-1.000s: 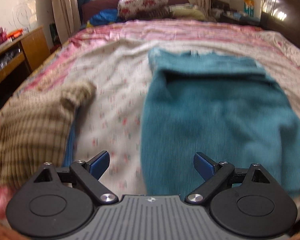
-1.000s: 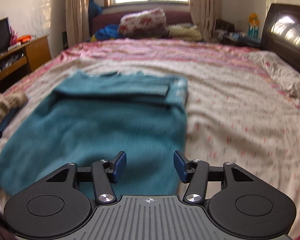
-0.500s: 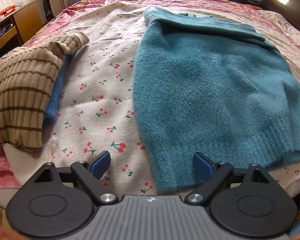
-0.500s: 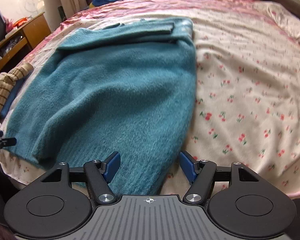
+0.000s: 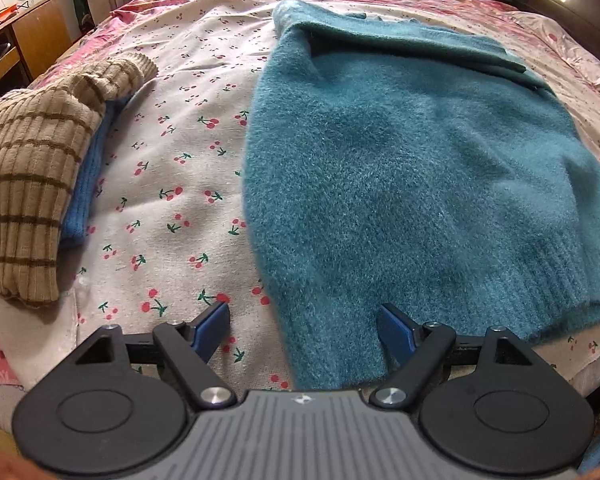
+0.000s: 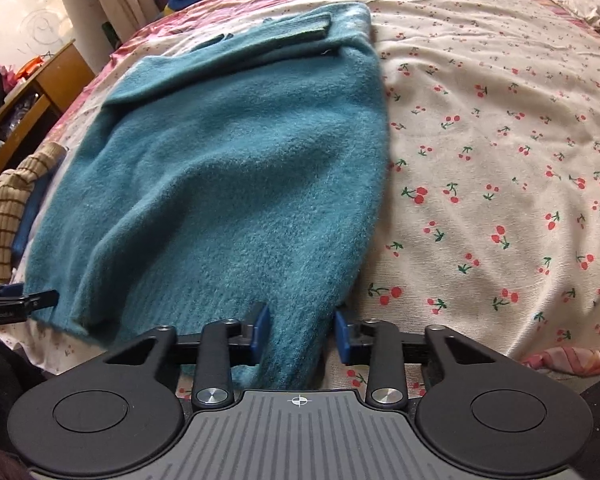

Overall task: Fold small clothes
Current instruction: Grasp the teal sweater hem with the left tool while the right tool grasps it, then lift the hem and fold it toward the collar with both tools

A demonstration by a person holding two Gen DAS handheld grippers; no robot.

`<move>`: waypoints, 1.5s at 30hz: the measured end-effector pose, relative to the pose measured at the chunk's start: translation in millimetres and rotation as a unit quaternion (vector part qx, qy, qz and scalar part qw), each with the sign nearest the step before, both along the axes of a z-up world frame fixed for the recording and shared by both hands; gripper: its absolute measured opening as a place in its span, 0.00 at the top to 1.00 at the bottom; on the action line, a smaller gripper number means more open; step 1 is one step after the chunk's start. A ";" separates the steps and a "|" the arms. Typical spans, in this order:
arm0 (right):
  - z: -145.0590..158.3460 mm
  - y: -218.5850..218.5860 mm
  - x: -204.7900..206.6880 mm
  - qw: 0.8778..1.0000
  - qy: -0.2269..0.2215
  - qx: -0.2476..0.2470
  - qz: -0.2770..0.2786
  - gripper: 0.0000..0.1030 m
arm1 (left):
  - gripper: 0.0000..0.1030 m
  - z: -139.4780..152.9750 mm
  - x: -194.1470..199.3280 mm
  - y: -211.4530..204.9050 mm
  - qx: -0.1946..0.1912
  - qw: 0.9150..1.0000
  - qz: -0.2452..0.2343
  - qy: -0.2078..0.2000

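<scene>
A fuzzy teal sweater [image 5: 400,184] lies flat on the cherry-print bedsheet [image 5: 172,184], sleeves folded across its far end, hem toward me. My left gripper [image 5: 302,330] is open, its jaws astride the hem's left corner. My right gripper [image 6: 300,330] is open, narrower, its jaws on either side of the hem's right corner of the sweater [image 6: 228,184]. The left gripper's tip also shows at the left edge of the right wrist view [image 6: 20,302].
A folded tan striped knit [image 5: 32,176] lies on a blue garment [image 5: 86,184] at the left. A wooden desk [image 5: 24,36] stands left of the bed. A dark headboard [image 5: 572,4] is at the far right. Bare sheet [image 6: 500,160] spreads right of the sweater.
Both grippers have tilted down and moved in low to the sweater's hem; each now has a hem corner between its jaws. The right jaws have narrowed.
</scene>
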State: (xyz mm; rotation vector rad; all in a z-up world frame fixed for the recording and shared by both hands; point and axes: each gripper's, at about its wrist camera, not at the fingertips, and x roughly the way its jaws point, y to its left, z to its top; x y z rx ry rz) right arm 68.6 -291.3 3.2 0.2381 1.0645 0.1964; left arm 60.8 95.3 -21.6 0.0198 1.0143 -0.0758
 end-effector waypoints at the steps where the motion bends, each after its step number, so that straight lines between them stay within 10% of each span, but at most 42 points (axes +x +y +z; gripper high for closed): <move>1: -0.6 -1.0 0.6 1.000 0.002 0.005 -0.002 0.69 | 0.27 1.1 0.4 0.0 -0.006 1.000 -0.002 -0.001; 9: -3.5 2.8 6.5 1.000 0.004 0.009 0.000 0.66 | 0.54 3.0 5.5 -0.8 -0.048 0.999 0.009 -0.006; 15: 3.8 -13.9 4.3 0.997 -0.011 0.080 -0.018 0.87 | 0.82 13.3 9.4 8.3 -0.074 0.997 0.025 0.002; 21: 8.9 -31.8 4.2 0.986 -0.028 0.157 -0.042 0.89 | 0.83 21.1 16.8 10.5 -0.094 0.995 0.036 0.002; 31: -9.2 -20.9 25.0 0.990 0.023 0.134 -0.033 0.77 | 0.78 9.1 31.7 -1.8 -0.054 0.998 0.018 0.020; 35: -10.5 -27.3 23.8 0.986 0.019 0.162 -0.044 0.87 | 0.84 18.8 29.3 -4.3 -0.045 0.999 0.017 0.011; 45: 38.9 -53.5 28.4 0.948 -0.076 0.301 -0.067 0.89 | 0.85 82.6 55.8 -4.9 -0.187 0.980 0.016 -0.062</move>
